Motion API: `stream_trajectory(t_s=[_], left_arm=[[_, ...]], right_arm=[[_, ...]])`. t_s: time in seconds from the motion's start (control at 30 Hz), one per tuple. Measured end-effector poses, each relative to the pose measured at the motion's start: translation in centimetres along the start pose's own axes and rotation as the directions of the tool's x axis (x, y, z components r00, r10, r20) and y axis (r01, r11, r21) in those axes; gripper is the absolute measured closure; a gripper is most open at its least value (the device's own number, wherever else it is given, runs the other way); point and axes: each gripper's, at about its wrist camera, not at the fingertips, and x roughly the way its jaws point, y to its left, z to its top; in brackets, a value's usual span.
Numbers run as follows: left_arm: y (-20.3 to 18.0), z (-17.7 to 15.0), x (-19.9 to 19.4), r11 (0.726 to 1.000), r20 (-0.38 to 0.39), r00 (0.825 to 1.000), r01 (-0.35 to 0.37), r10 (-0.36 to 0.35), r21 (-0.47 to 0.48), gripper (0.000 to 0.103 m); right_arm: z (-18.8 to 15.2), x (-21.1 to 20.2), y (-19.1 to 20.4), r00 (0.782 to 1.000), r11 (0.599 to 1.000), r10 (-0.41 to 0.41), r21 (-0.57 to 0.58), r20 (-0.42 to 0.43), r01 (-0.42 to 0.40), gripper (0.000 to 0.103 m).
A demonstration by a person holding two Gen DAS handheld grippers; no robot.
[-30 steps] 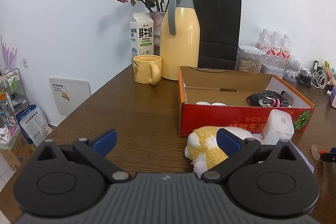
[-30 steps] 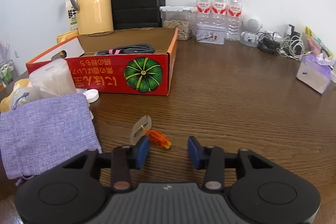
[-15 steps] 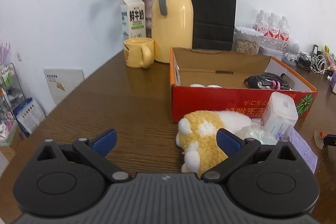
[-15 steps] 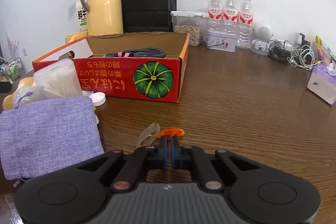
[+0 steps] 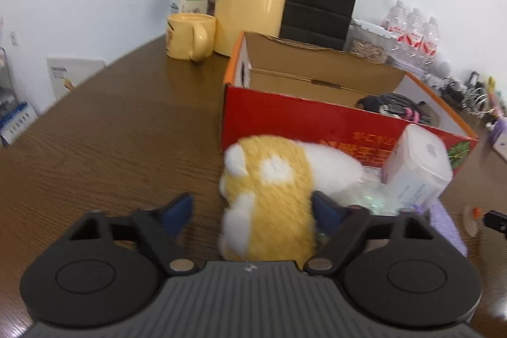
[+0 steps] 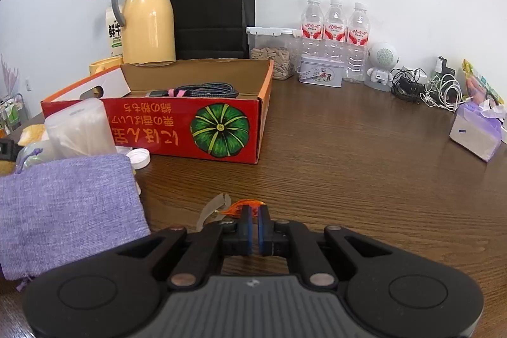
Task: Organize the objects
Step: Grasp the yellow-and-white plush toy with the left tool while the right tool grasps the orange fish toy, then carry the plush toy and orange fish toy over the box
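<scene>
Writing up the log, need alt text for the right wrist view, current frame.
The right tool is shut on a small orange fish-shaped trinket lying on a brown wooden table. To its left lies a purple cloth pouch; behind stands an open red cardboard box with a pumpkin print, holding a coiled cable.
</scene>
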Motion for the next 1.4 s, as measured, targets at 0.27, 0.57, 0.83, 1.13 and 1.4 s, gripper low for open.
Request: stream_trajectory(t_s=[0.27,0.57,0.83,1.13,1.4], left_arm=[[-0.3,-0.4,-1.1,0.999,0.041,0.998,0.039,-0.04,0.012,0.056],[0.8,0.1,-2.7,0.999,0.079,0.996,0.045,-0.043,-0.023,0.057],[1.6,1.5,-4.6,0.998,0.152,0.987,0.05,-0.044,-0.038,0.057],[0.2,4.3,-5.8,0.996,0.24,0.967,0.09,-0.083,-0.017,0.057],[-1.1,6.0,-5.5,0.992,0.283,0.951,0.129,-0.121,-0.009,0.057]], right_arm=[[-0.1,0.0,-0.1,1.0,1.0,-0.004,0.008,0.0,0.004,0.1],[-0.2,-0.3,0.0,1.0,1.0,0.007,0.017,0.014,-0.007,0.1],[-0.2,-1.2,0.4,0.997,1.0,0.004,0.021,0.08,-0.005,0.101],[2.1,-2.0,2.1,0.986,0.999,0.034,-0.016,0.164,-0.032,0.101],[5.1,-1.9,2.6,0.977,0.999,0.048,-0.015,0.207,-0.046,0.094]])
